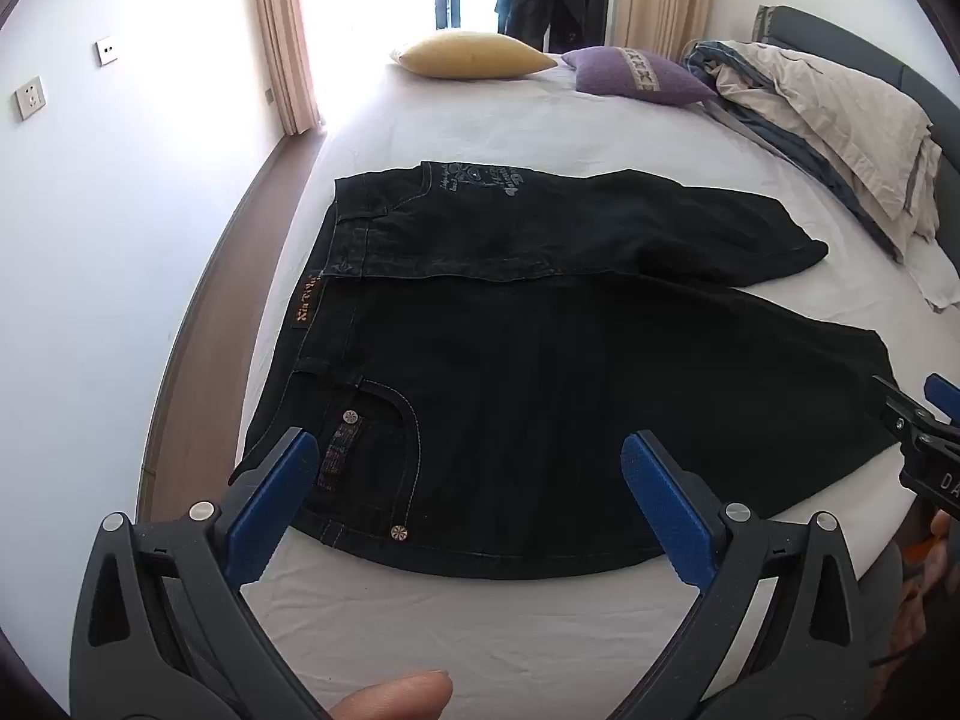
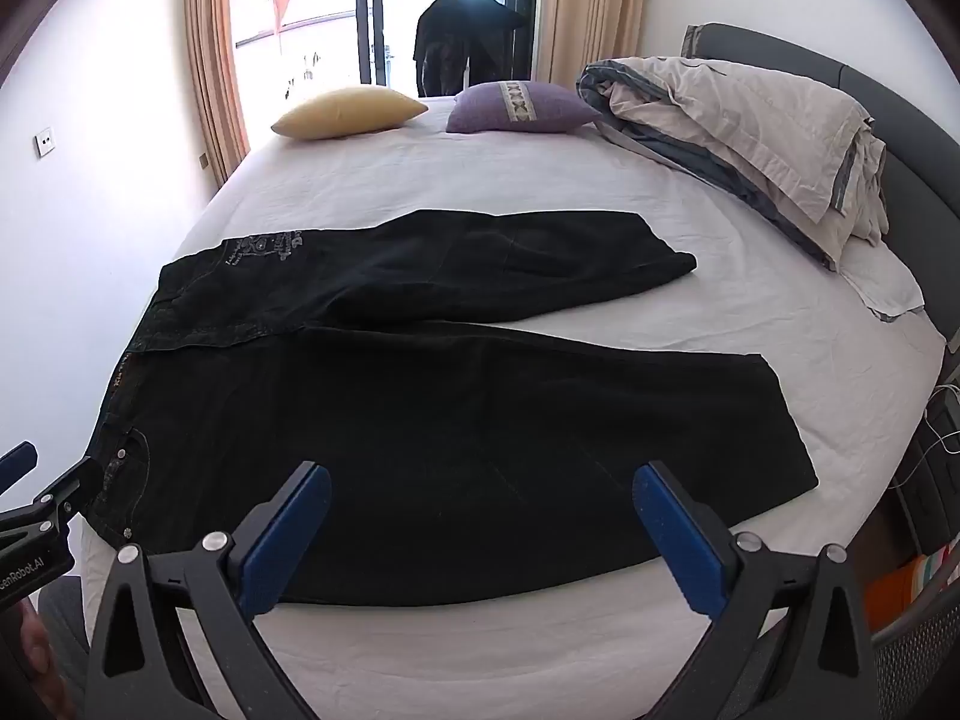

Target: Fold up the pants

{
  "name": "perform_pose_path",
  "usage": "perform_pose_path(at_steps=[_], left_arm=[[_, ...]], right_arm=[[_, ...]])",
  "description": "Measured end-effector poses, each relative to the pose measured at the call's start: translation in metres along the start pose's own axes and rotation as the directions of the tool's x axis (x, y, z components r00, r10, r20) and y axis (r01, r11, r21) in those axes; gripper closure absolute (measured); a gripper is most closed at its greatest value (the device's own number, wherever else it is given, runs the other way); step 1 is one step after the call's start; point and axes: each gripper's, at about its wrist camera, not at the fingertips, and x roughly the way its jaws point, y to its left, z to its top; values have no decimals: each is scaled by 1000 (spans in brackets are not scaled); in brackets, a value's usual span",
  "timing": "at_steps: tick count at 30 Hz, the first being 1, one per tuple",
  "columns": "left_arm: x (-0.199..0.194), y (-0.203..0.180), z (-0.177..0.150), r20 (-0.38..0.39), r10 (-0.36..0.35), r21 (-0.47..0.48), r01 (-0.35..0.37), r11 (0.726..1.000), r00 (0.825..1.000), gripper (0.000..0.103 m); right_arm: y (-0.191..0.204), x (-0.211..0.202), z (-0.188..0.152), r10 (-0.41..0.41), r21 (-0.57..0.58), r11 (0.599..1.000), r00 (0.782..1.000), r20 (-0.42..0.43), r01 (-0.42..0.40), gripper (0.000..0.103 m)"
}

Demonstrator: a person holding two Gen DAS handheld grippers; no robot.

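a: what's on the bed (image 2: 540,192) at the far end?
b: a yellow pillow (image 2: 351,111) and a purple cushion (image 2: 522,108) side by side, with a rumpled beige and grey duvet (image 2: 738,138) heaped against the grey headboard (image 2: 888,102).
a: and past them?
b: tan curtains (image 2: 213,48) frame a bright glass door (image 2: 372,6); dark clothes (image 2: 465,39) hang there. sockets (image 1: 30,97) sit on the white wall.

ahead of our jaws we see a bed (image 2: 540,192) under a white sheet, a yellow pillow (image 2: 351,112) and purple pillow (image 2: 522,108) at its far edge, a rumpled duvet (image 2: 738,138) far right, tan curtains (image 2: 210,60) framing a bright balcony door (image 2: 324,18).
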Motion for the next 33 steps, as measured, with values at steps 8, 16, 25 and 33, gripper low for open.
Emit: perform_pose_path(at_steps=[8, 16, 25, 33], left_arm=[[2, 1, -1, 10, 1, -2, -1, 1000, 1000, 0], [3, 0, 0, 12, 2, -5, -2, 1000, 1000, 0], [3, -1, -2, 11, 5, -4, -5, 1000, 1000, 0], [4, -1, -2, 10, 4, -5, -4, 1000, 1000, 0]], right_arm=[[1, 0, -1, -4, -3, 1000, 1000, 1, 4, 0], [2, 1, -2, -2, -4, 1000, 1000, -3, 2, 0], [3, 2, -4, -3, -4, 1000, 1000, -5, 3, 0], [4, 2, -4, -2, -5, 1000, 1000, -6, 2, 0]])
